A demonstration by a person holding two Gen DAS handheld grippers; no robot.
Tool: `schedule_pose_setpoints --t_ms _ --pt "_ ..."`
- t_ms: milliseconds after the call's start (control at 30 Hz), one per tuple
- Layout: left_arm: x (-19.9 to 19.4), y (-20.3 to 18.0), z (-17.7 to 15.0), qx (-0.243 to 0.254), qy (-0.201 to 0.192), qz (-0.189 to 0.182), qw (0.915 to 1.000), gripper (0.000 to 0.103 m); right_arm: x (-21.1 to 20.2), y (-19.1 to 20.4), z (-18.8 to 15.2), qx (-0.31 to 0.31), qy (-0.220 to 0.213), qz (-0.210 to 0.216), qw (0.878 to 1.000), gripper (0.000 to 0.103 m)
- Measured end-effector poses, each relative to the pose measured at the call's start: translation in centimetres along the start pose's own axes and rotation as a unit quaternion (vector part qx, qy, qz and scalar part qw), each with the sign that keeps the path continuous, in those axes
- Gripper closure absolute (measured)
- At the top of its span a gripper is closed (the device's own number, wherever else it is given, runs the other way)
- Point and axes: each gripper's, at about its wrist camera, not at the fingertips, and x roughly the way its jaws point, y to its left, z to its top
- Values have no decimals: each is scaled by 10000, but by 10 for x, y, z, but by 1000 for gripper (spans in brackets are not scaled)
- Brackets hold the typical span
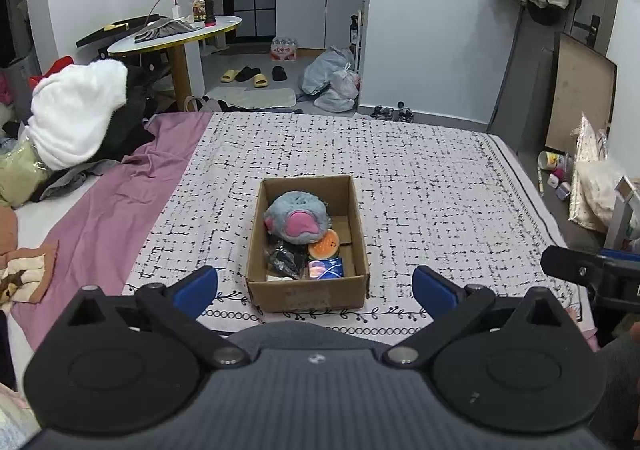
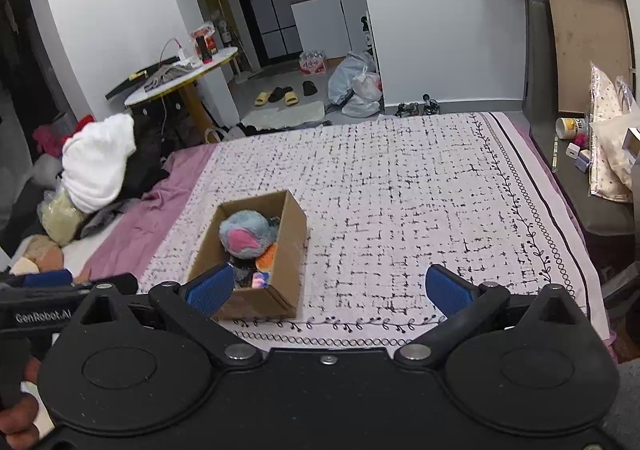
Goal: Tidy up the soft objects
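Hiding smaller items (image 1: 286,260), plush (image 1: 298,220) fills box (image 1: 306,296).

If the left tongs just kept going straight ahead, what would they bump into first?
Probably the box. It sits right between the open left tongs, straight ahead on the bed, with the plush inside. Depth is hard to judge, so they might meet its near wall or go in over it.
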Motion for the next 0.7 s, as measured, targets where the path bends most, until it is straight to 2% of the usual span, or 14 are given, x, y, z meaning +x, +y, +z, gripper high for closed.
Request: schedule_pose_setpoints --t_ms 400,700 --pt "3 -5 -10 116 94 30 9999 0 3 -1 -7 -132 135 45 9998 0" --pt "4 -7 -11 119 113 10 9999 0 3 -11 -6 21 105 142 9998 0"
